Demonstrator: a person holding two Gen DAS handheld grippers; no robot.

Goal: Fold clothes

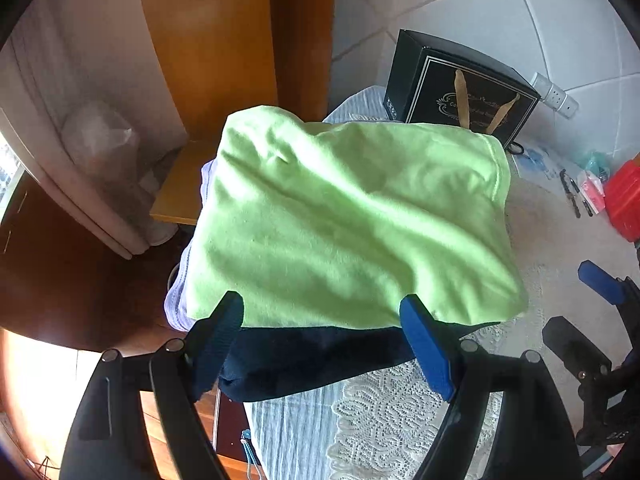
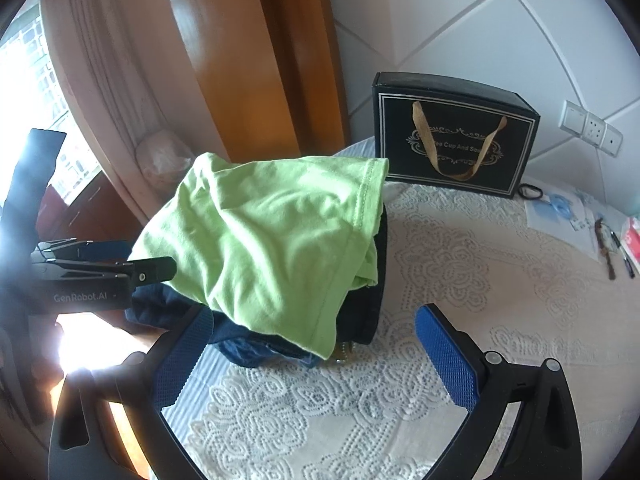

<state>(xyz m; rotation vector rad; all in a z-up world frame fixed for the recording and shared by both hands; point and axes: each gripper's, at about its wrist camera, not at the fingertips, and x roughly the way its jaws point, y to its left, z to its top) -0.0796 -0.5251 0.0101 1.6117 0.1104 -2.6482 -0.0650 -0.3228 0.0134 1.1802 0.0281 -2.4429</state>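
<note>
The left gripper (image 1: pixel 322 316) stands wide, empty, its blue pads (image 1: pixel 426 344) at the near edge of the pile, over the navy cloth (image 1: pixel 316 356). The right gripper (image 2: pixel 316 352) is spread wide and holds nothing. The folded green shirt (image 2: pixel 264 240) tops the pile on the lace tablecloth (image 2: pixel 460 280), near the black box (image 2: pixel 452 136).

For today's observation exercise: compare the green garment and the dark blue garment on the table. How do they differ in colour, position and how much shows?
The green garment is pale lime; the dark blue garment is near navy. The green garment lies on top; the dark blue garment sits beneath it. The green garment shows almost fully; only the dark blue garment's edges peek out. Both are folded in one stack on the lace tablecloth.
</note>
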